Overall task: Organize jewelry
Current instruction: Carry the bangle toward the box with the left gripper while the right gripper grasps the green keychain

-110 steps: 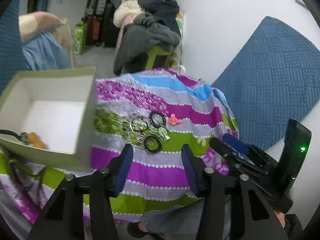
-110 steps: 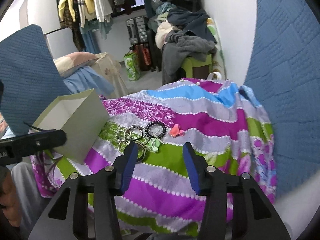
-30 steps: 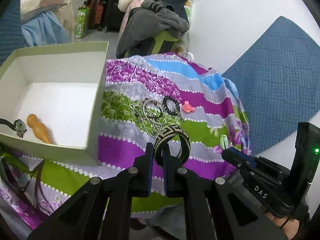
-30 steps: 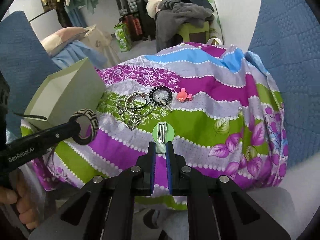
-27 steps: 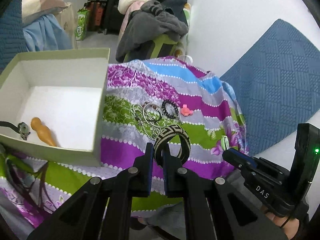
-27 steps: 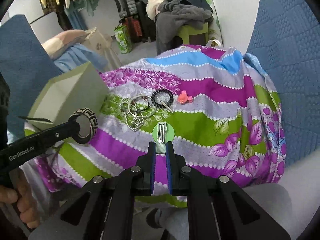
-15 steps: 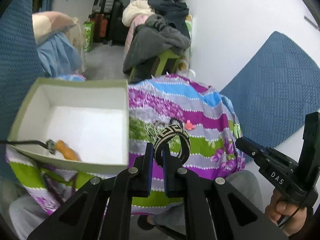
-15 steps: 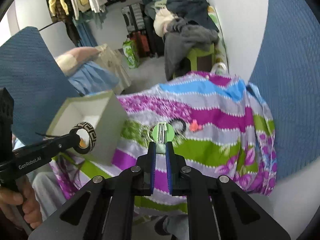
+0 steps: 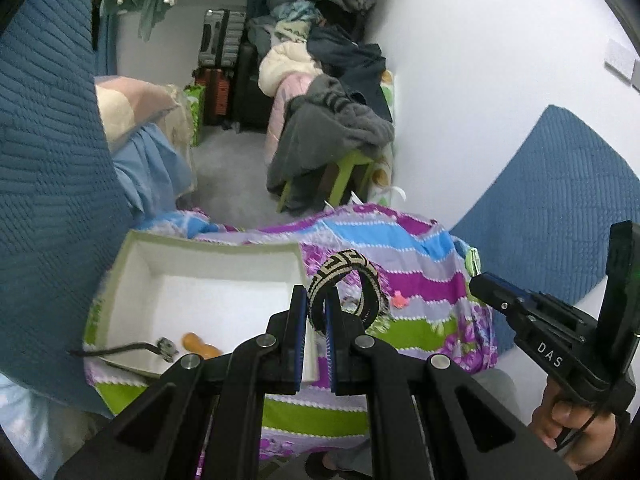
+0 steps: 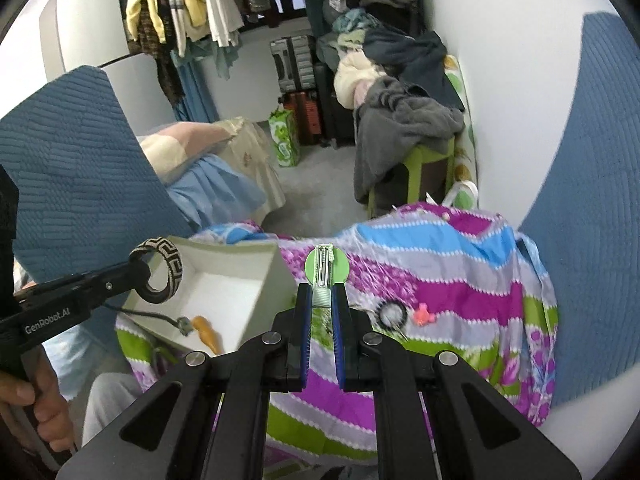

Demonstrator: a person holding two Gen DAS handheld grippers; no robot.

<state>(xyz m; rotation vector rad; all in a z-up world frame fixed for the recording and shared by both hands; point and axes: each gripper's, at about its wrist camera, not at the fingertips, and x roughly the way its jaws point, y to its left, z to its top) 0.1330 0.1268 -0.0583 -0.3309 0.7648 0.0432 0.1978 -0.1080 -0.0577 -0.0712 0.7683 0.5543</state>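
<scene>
We grip the patterned bangle (image 9: 347, 280) in the left gripper (image 9: 317, 312), raised over the box (image 9: 208, 246) at the cloth's left edge, ready for dropping in. Our right gripper (image 10: 321, 304) pinches the green hair clip (image 10: 326, 266), carried aloft toward the same box.

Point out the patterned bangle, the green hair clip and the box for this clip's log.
bangle (image 9: 347, 267), left wrist view, on the top of its patterned band.
hair clip (image 10: 326, 266), right wrist view, on the metal bar across its green disc.
box (image 9: 218, 245), left wrist view, on its far rim.
</scene>
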